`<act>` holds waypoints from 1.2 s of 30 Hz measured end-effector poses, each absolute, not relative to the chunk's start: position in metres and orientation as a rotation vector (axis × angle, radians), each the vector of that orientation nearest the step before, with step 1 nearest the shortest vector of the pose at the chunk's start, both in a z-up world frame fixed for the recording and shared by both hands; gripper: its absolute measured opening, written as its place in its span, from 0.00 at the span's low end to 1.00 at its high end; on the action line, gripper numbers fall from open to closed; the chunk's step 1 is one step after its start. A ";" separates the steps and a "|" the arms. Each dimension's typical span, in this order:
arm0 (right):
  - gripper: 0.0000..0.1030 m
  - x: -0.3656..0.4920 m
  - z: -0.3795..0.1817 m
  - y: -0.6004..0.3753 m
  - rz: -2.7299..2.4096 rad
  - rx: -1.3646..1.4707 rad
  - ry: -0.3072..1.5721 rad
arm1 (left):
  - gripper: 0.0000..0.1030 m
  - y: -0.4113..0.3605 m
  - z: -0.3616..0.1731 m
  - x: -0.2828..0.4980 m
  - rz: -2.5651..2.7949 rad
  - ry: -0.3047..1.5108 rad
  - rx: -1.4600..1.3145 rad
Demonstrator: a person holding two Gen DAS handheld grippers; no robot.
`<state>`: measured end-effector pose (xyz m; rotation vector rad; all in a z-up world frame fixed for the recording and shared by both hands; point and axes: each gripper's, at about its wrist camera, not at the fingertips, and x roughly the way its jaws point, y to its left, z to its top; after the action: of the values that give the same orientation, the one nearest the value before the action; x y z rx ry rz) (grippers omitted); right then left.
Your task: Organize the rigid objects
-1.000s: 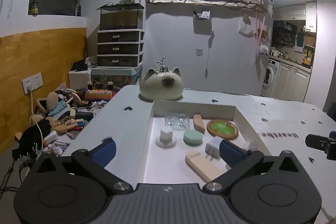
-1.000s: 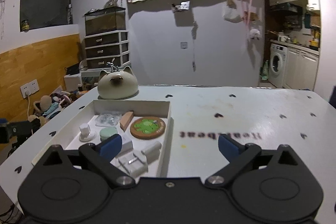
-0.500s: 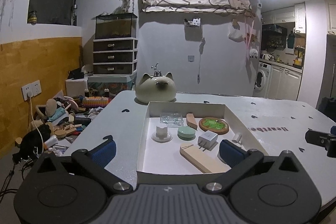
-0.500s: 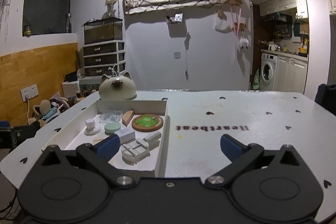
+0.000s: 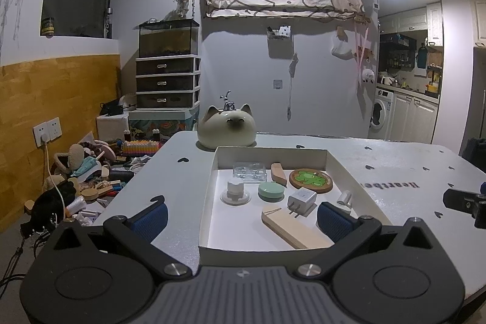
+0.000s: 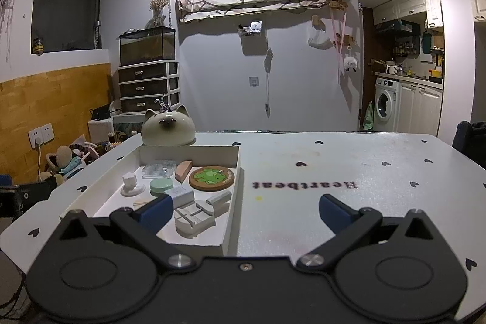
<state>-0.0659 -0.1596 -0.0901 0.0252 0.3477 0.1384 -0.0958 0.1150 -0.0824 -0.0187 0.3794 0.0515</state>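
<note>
Both tools, left (image 5: pixel 241 217) and right (image 6: pixel 246 210), wide open and empty above the seemingly full white tray (image 5: pixel 206 196).

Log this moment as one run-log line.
left gripper: open, empty | right gripper: open, empty | white tray: holds frog coaster, charger plug, wooden block | stage: pre-grasp

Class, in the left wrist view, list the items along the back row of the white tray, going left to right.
Clear plastic case → wooden wedge → round cork coaster with a green frog.
</note>
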 end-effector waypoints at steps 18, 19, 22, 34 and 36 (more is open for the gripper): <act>1.00 -0.070 -0.092 -0.161 0.139 0.024 0.355 | 1.00 0.110 -0.085 -0.093 0.046 0.384 -0.022; 1.00 -0.070 -0.092 -0.161 0.139 0.024 0.355 | 1.00 0.110 -0.085 -0.094 0.046 0.383 -0.022; 1.00 -0.072 -0.093 -0.162 0.137 0.026 0.355 | 1.00 0.109 -0.085 -0.094 0.045 0.382 -0.021; 1.00 -0.074 -0.093 -0.163 0.140 0.025 0.355 | 1.00 0.110 -0.086 -0.096 0.048 0.381 -0.025; 1.00 -0.075 -0.093 -0.163 0.140 0.025 0.354 | 1.00 0.111 -0.086 -0.097 0.048 0.379 -0.027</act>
<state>-0.0747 -0.1630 -0.0932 0.0251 0.3540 0.1403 -0.0968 0.1109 -0.0857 -0.0271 0.3794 0.0484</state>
